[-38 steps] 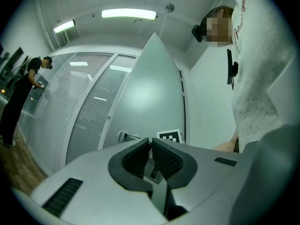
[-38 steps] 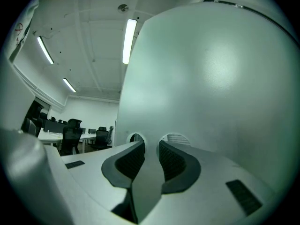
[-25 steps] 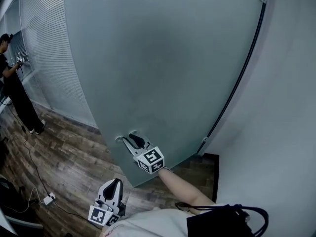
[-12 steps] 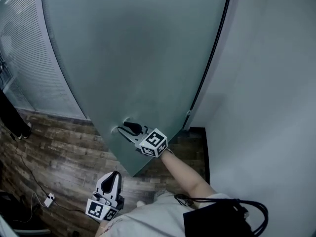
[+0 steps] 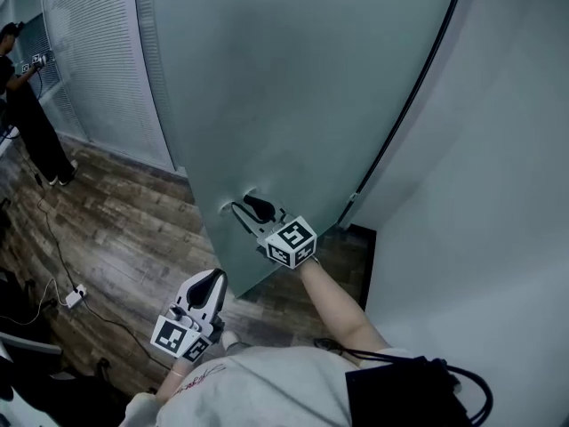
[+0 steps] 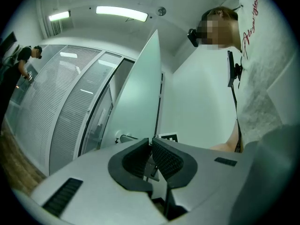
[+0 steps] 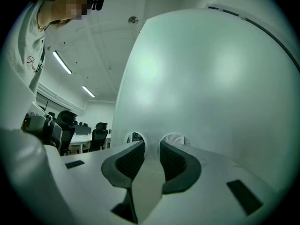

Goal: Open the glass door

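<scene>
Glass door [image 5: 293, 87], frosted and pale green, fills the upper centre of the head view. Its free vertical edge is gripped low down, at the centre of the frame, by the right tongs [image 5: 252, 210]. In the right gripper view the pane [image 7: 211, 88] is seen edge-on between the two jaws of the right tongs [image 7: 152, 146], which are pressed against both of its faces. The left tongs [image 5: 210, 283] are held lower in the frame, apart from the door. In the left gripper view the jaws of the left tongs [image 6: 151, 142] are brought together with nothing between them.

A dark wooden floor [image 5: 116, 229] is seen at the lower left. A ribbed partition [image 5: 98, 69] is located at the upper left, and a white wall [image 5: 498, 194] at the right. A person in black [image 5: 27, 105] is seen at the far upper left. Office chairs [image 7: 99, 134] are visible past the door.
</scene>
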`<act>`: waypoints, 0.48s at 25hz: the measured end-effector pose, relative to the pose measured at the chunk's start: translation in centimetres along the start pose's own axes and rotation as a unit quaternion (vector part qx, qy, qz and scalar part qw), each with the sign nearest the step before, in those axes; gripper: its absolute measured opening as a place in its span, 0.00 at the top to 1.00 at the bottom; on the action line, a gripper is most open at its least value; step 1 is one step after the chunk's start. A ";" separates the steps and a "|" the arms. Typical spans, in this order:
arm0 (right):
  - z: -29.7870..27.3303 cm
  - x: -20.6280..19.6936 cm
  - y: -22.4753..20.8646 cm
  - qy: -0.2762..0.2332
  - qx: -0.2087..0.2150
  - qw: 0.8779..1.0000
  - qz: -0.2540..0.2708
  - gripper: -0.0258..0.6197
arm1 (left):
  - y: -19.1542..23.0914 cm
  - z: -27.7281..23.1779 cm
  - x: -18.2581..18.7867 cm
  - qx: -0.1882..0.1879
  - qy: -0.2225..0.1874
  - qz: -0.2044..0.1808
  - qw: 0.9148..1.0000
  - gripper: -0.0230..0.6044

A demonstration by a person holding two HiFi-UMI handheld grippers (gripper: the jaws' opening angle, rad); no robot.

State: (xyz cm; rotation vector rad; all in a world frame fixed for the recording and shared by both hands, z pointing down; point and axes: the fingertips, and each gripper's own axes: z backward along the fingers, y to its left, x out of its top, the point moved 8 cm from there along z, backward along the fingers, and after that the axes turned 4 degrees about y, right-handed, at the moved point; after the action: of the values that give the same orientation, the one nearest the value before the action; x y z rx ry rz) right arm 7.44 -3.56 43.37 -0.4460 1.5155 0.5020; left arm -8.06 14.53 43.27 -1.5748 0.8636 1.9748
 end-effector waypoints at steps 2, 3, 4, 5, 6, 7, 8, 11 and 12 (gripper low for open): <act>0.9 0.1 0.4 -0.001 0.006 1.000 -0.001 0.80 | -1.4 -0.2 -0.2 0.004 0.006 0.000 1.000 0.90; 1.4 0.2 0.6 -0.001 0.008 1.000 -0.001 0.80 | -2.2 -0.2 -0.3 0.005 0.009 0.001 1.000 0.90; 1.9 0.2 0.8 0.001 0.009 1.000 -0.002 0.80 | -3.0 -0.2 -0.3 0.005 0.012 0.002 1.000 0.90; 2.5 0.2 1.1 0.001 0.012 1.000 -0.002 0.80 | -3.8 -0.2 -0.4 0.004 0.015 0.002 1.000 0.90; 3.2 0.2 1.4 0.001 0.014 1.000 -0.002 0.80 | -4.6 -0.1 -0.6 0.004 0.017 0.001 1.000 0.90; 3.8 0.2 1.6 0.001 0.017 1.000 -0.001 0.80 | -5.4 -0.1 -0.9 0.003 0.020 -0.001 1.000 0.90; 4.4 0.2 1.8 -0.001 0.021 1.000 0.001 0.80 | -6.1 -0.1 -1.0 0.003 0.022 -0.003 1.000 0.90; 5.9 0.3 2.3 -0.001 0.031 1.000 0.002 0.80 | -7.8 -0.3 -1.1 0.000 0.020 -0.008 1.000 0.90; 6.5 0.3 2.5 0.000 0.033 0.999 0.002 0.80 | -8.4 -0.4 -1.0 -0.002 0.019 -0.009 1.000 0.90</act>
State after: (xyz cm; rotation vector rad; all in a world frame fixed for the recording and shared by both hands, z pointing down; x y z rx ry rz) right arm 11.33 2.19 43.19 -0.3914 1.5285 0.4534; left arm -1.66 20.06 42.66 -1.6226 0.8580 1.9412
